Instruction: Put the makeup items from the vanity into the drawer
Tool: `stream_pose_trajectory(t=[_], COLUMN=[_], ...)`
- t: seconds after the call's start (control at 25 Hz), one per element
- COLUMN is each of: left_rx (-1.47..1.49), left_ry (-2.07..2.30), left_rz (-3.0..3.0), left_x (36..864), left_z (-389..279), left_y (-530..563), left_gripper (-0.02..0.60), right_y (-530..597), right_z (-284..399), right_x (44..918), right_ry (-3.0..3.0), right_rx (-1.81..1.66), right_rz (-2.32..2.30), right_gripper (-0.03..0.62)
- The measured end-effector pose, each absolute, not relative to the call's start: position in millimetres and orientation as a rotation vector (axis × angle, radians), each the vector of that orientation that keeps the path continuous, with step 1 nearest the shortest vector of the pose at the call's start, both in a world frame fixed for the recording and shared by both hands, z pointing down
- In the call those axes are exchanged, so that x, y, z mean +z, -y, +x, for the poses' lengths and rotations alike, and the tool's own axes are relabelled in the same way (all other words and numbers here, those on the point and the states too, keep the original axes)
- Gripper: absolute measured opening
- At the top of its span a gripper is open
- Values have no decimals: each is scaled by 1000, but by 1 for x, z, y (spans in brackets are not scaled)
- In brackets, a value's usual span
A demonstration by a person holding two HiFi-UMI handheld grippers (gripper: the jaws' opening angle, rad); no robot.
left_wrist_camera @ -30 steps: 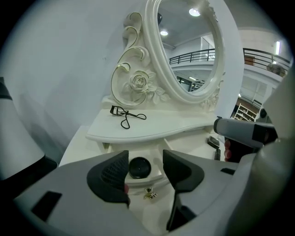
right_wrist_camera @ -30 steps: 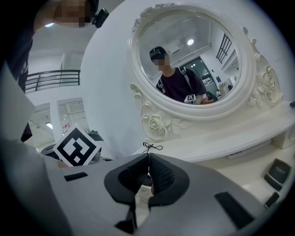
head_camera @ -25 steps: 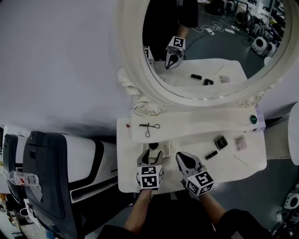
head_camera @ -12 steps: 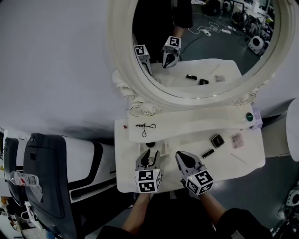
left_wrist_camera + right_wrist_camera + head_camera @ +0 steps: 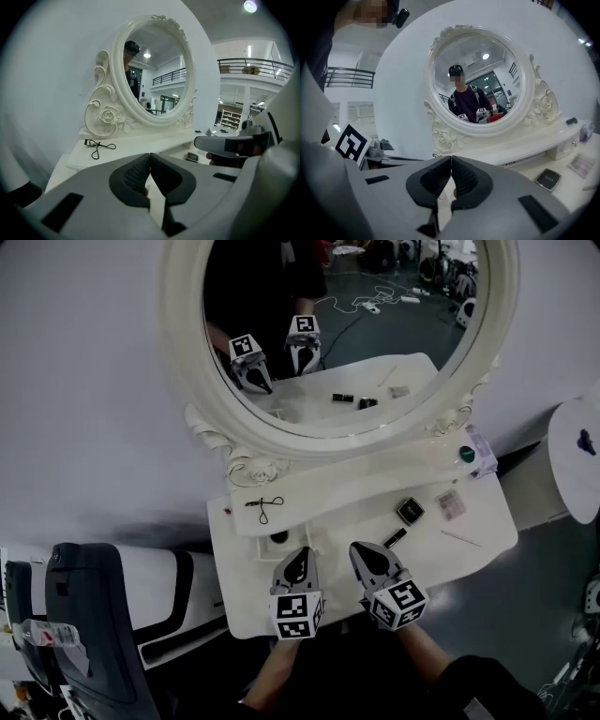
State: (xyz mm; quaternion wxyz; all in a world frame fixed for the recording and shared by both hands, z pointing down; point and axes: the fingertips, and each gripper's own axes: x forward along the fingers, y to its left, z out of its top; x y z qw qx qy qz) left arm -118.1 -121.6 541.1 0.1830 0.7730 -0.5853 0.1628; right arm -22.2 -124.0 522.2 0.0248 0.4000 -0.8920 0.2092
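Your left gripper (image 5: 296, 563) and right gripper (image 5: 367, 559) hover at the vanity's (image 5: 476, 518) front edge, each with jaws pressed together on nothing (they need to spread before any pick). The tube (image 5: 395, 538) lies just ahead-right of the right gripper, its long axis slanting away to the right, so that hand is nearer. Beyond sits the compact (image 5: 409, 511). Farthest, the curler (image 5: 263, 507) lies on the shelf (image 5: 337, 486), ahead-left of the left gripper.

White vanity (image 5: 492, 526), black eyelash curler (image 5: 263, 508) flat on the raised shelf at 10 o'clock, closed square black compact (image 5: 409, 511) at 2 o'clock, black lipstick tube (image 5: 395, 538) lying at its 7 o'clock, pale palette (image 5: 451, 504) at its 3 o'clock
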Motion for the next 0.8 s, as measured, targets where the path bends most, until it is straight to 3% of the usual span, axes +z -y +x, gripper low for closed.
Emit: stream_pose_trajectory(t=[0.8], left_rx=[454], left_ry=[1348], left_rz=[2391], left_x=[550], left_z=[-60], left_y=[125], left_gripper=[15], right_y=[101], right_z=[34], right_x=[549], right_ry=[2517], right_rx=[621], right_rz=[1531], right_gripper=[24])
